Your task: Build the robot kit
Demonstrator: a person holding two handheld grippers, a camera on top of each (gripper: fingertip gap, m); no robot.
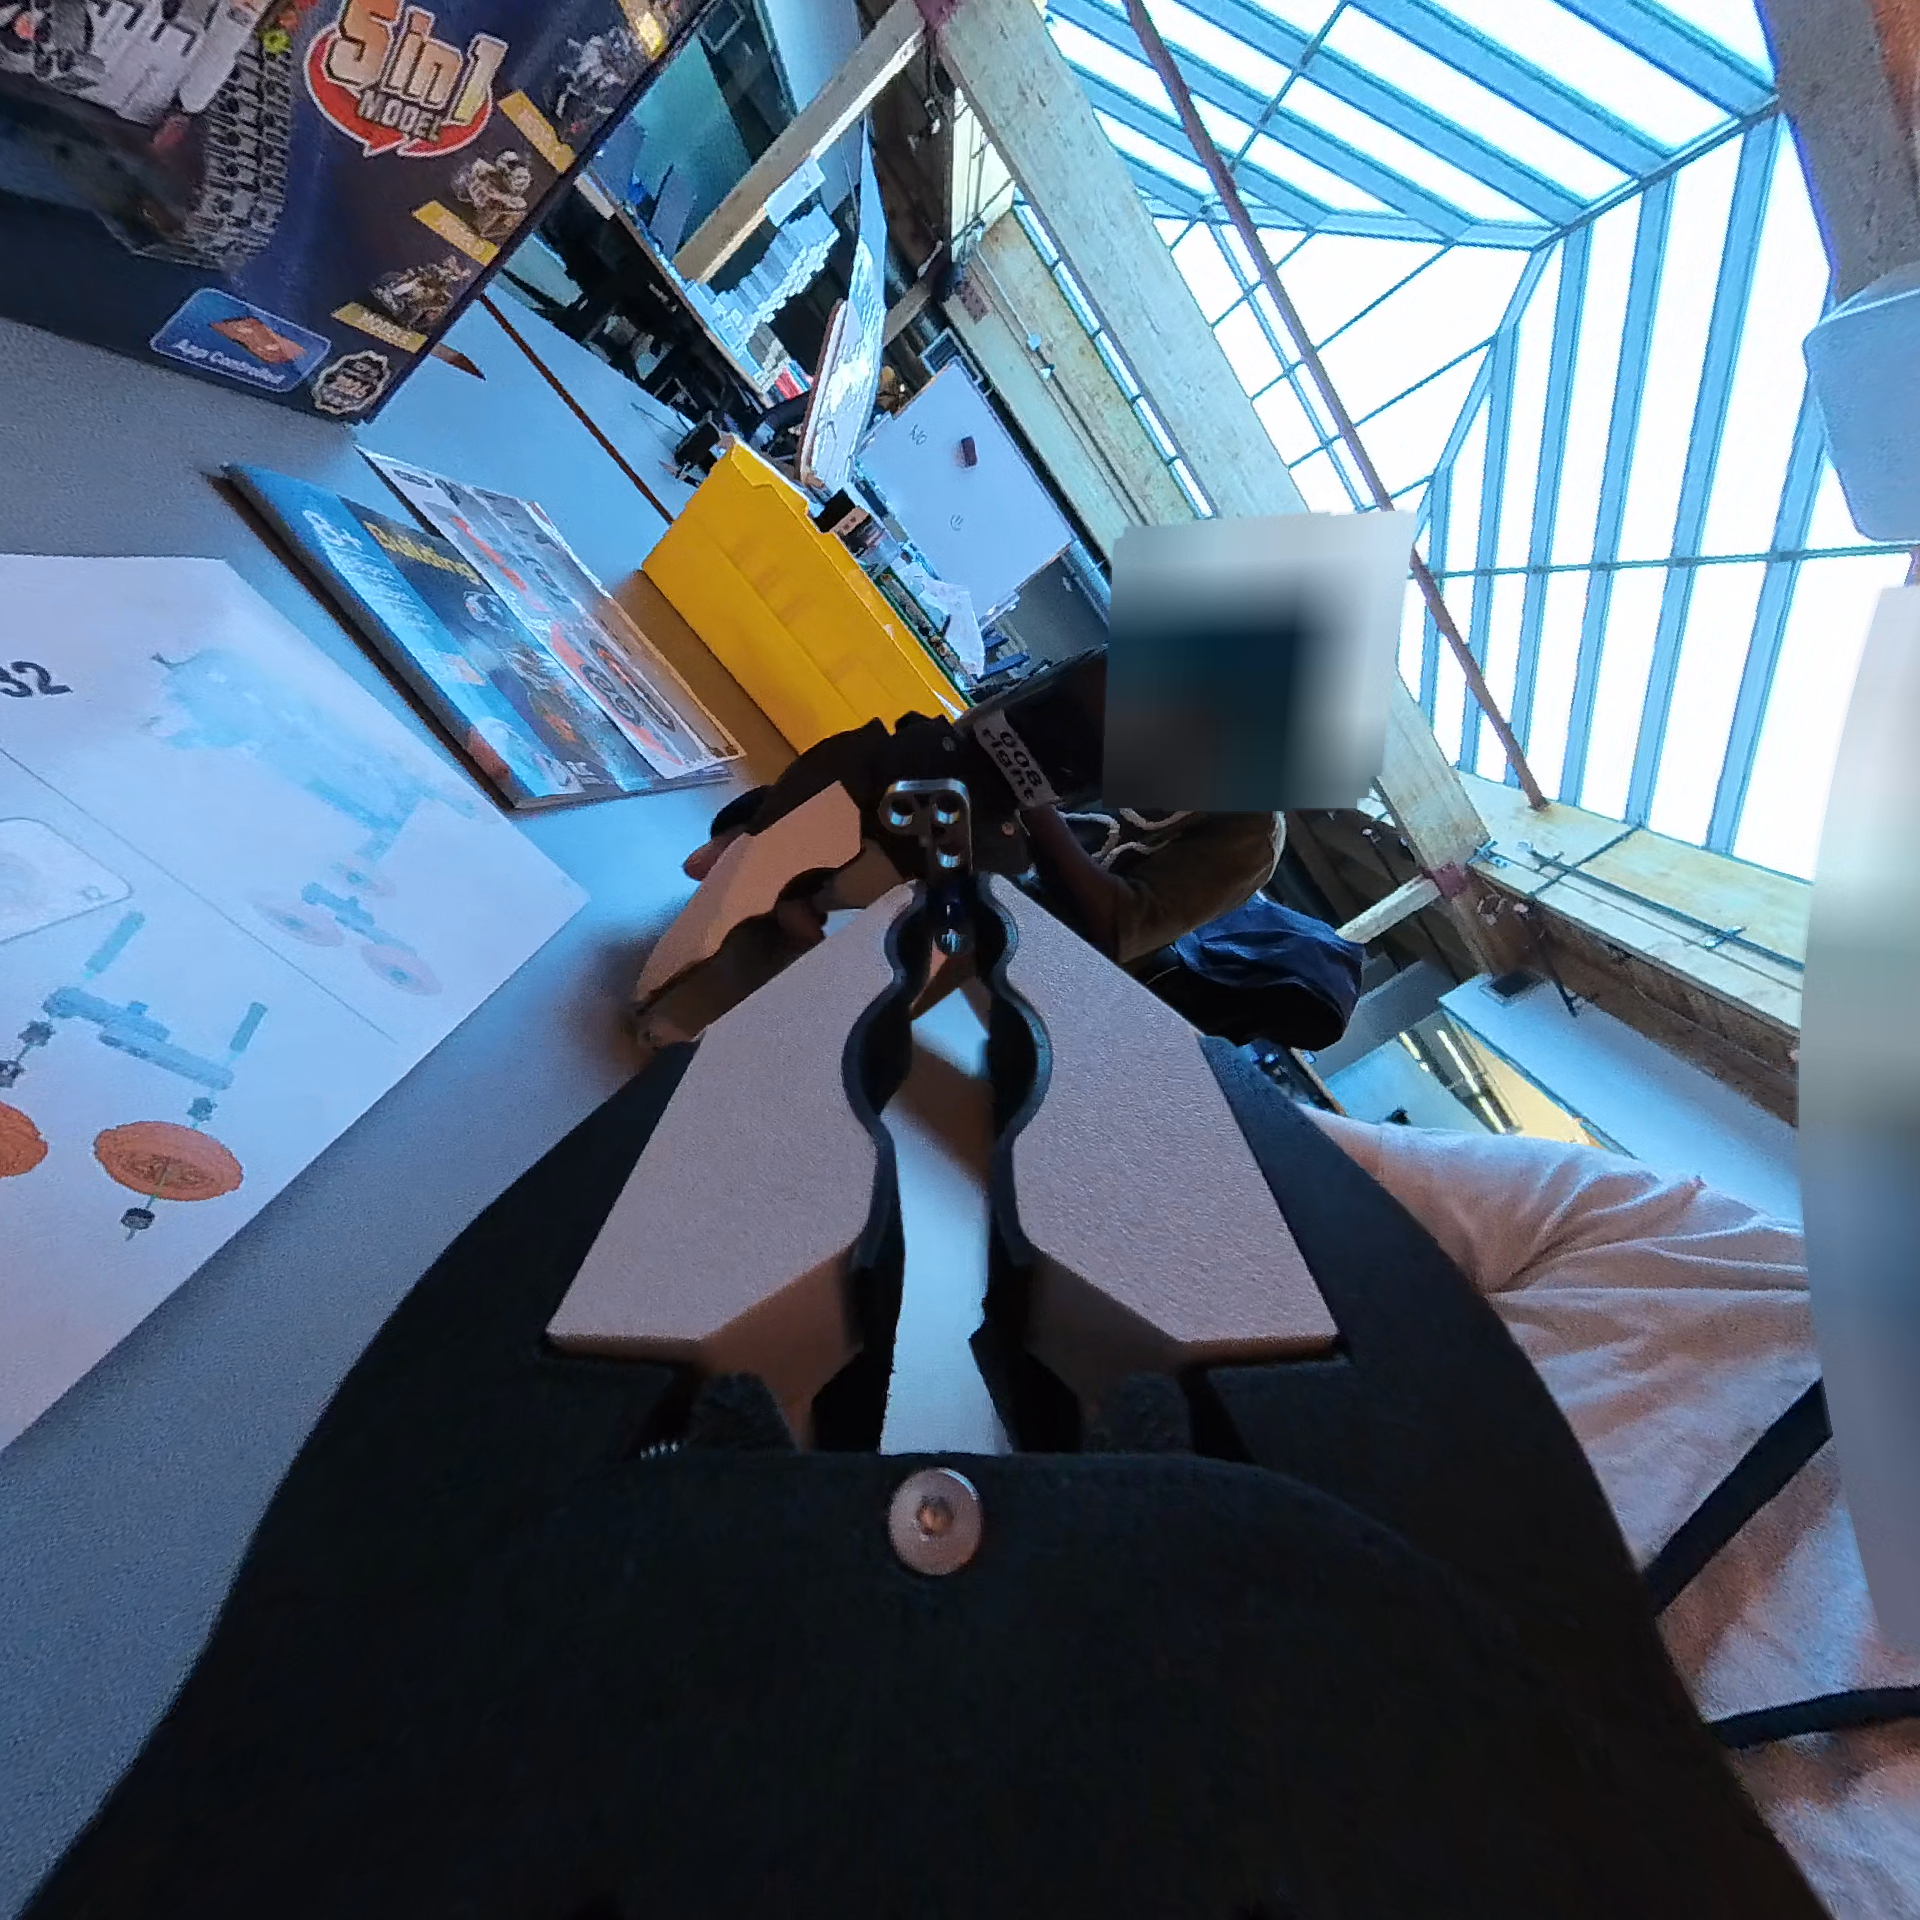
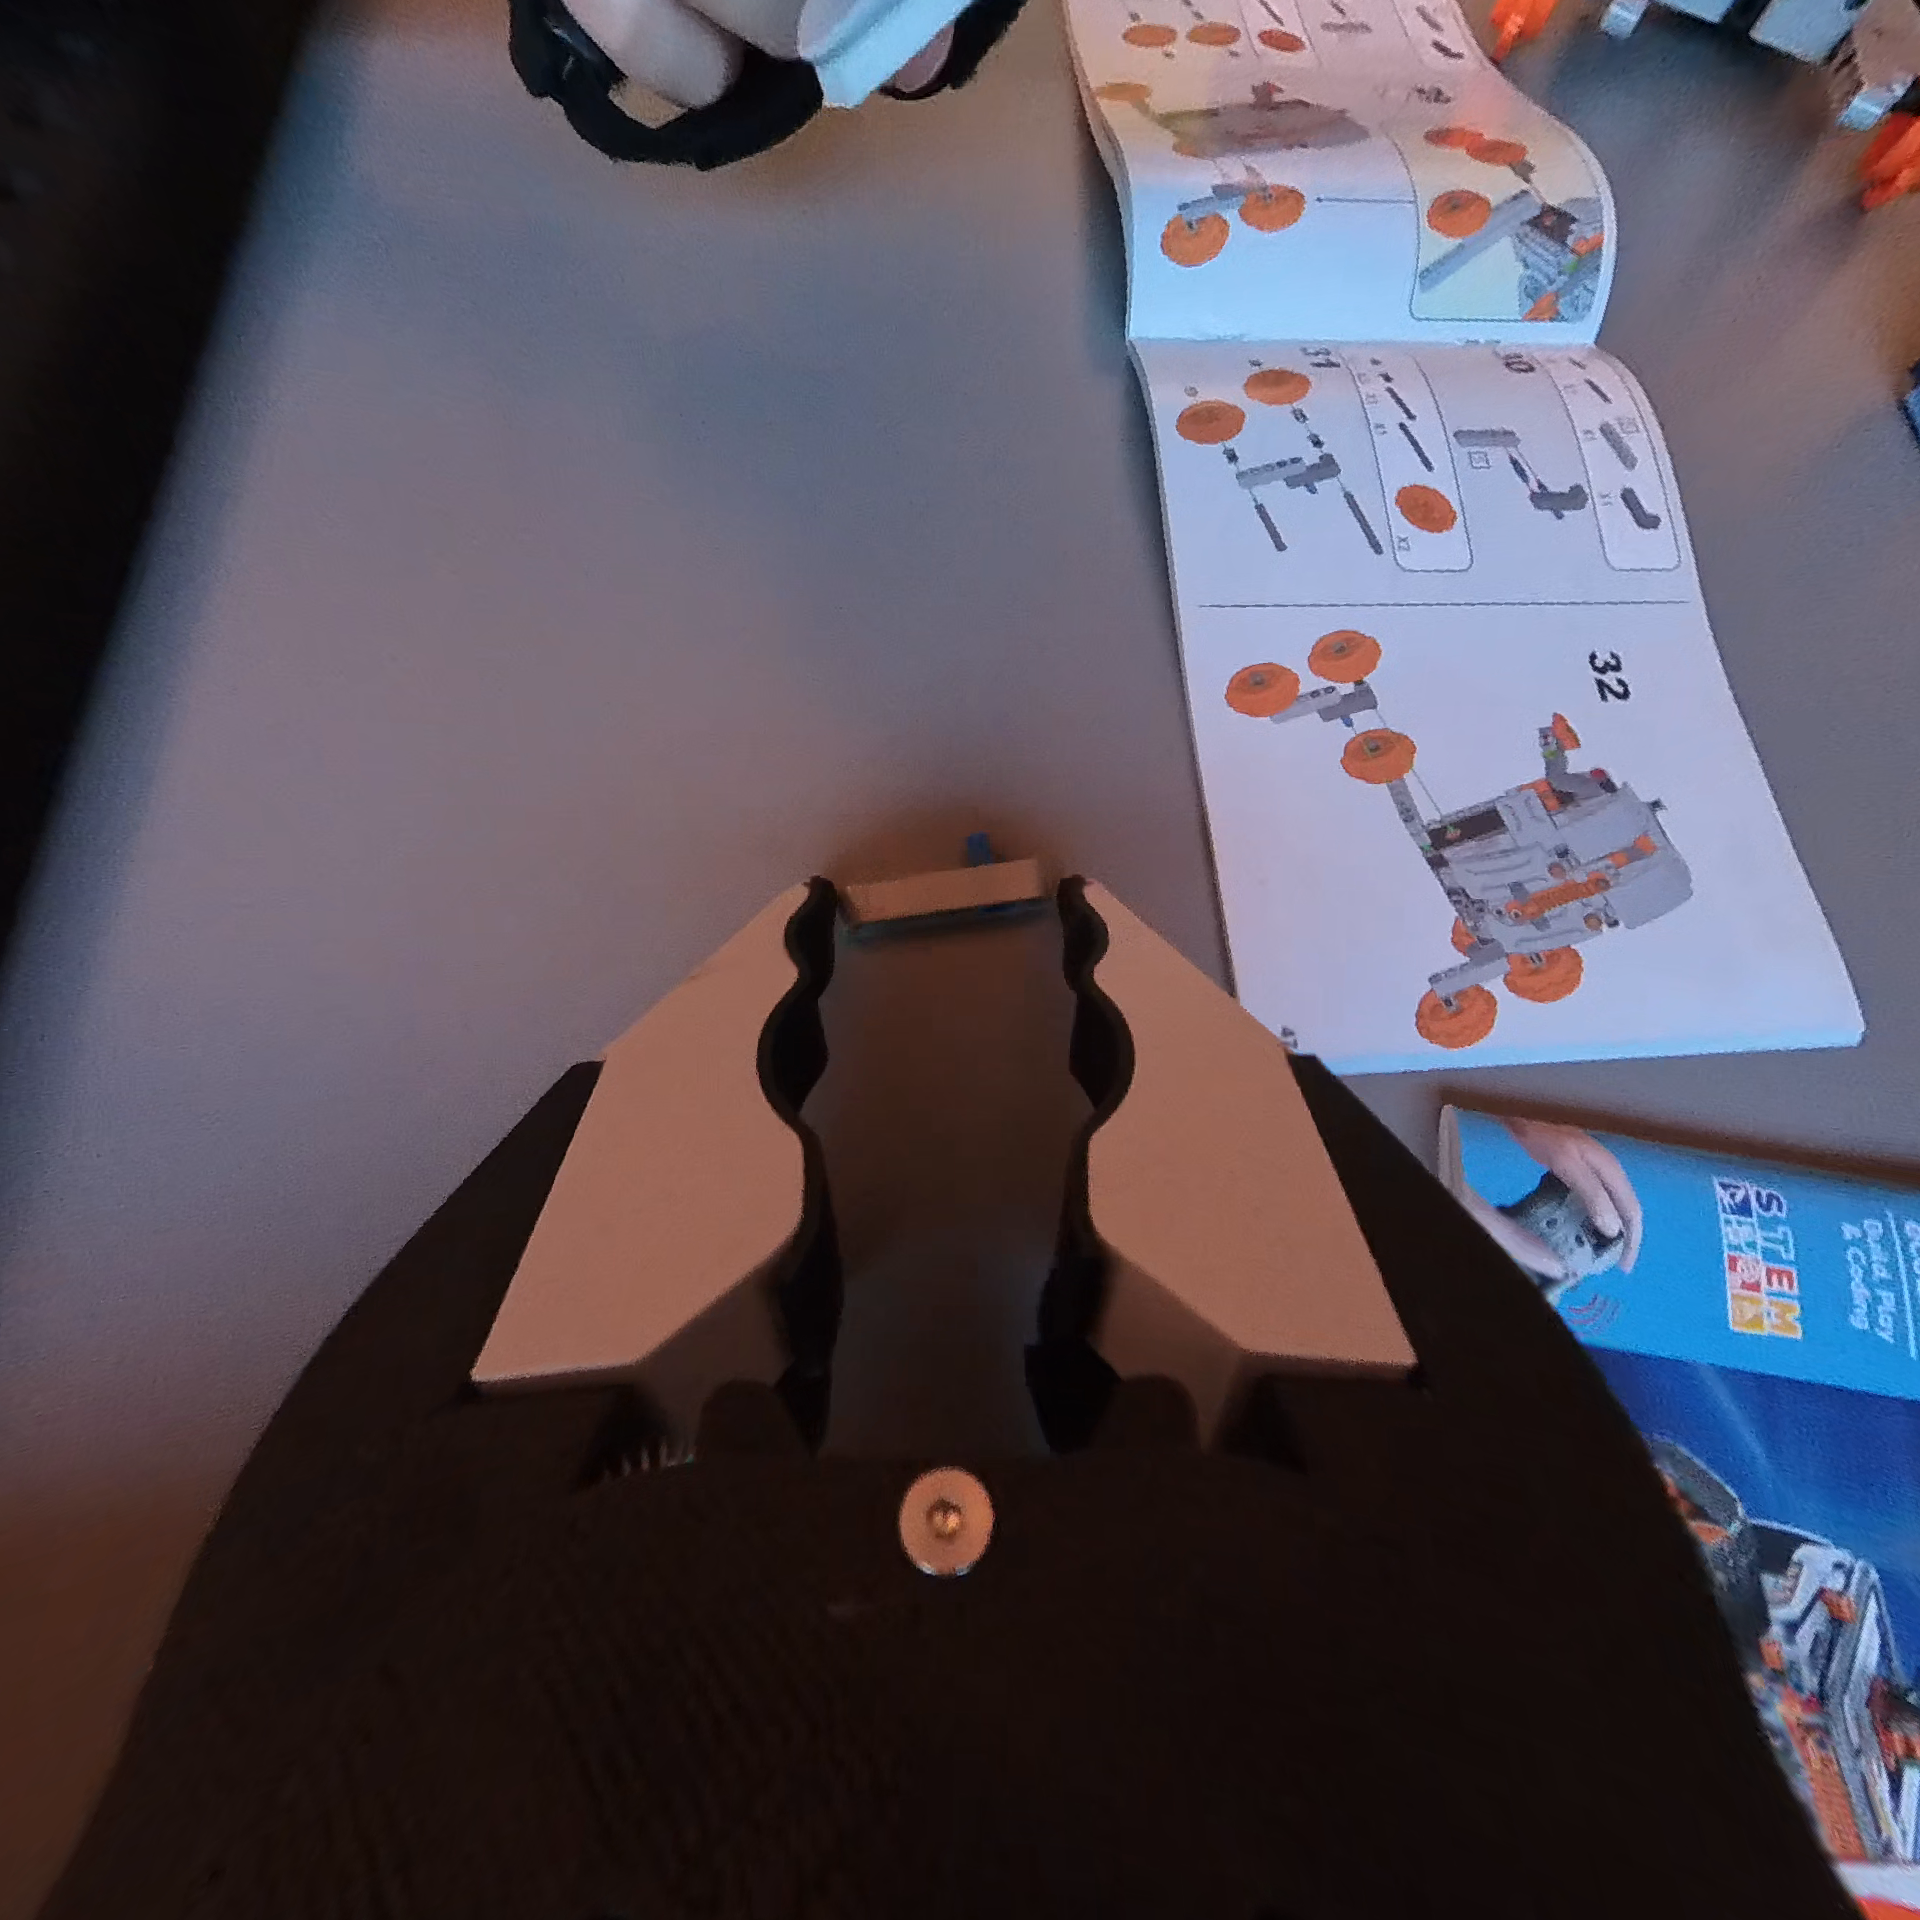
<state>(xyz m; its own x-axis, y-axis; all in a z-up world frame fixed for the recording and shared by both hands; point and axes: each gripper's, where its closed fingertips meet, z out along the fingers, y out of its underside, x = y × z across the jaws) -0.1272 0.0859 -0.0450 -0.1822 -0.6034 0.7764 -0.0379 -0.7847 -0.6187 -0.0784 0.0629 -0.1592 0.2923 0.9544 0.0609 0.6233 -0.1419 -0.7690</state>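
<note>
Both wrist views look close along claws, sharing the booklet [image 2: 1455,665].

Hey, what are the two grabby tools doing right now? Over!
Left tool pinching a small grey building piece, lifted above the table. Right tool gripping a flat grey piece over the grey table. Open instruction booklet beside it.

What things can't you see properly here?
Right wrist view: blue bit, mostly hidden behind the grey piece in the right gripper.
Right wrist view: orange parts, blurred, cut off by the top-right edge.
Left wrist view: box, cut off by the top edge.
</note>
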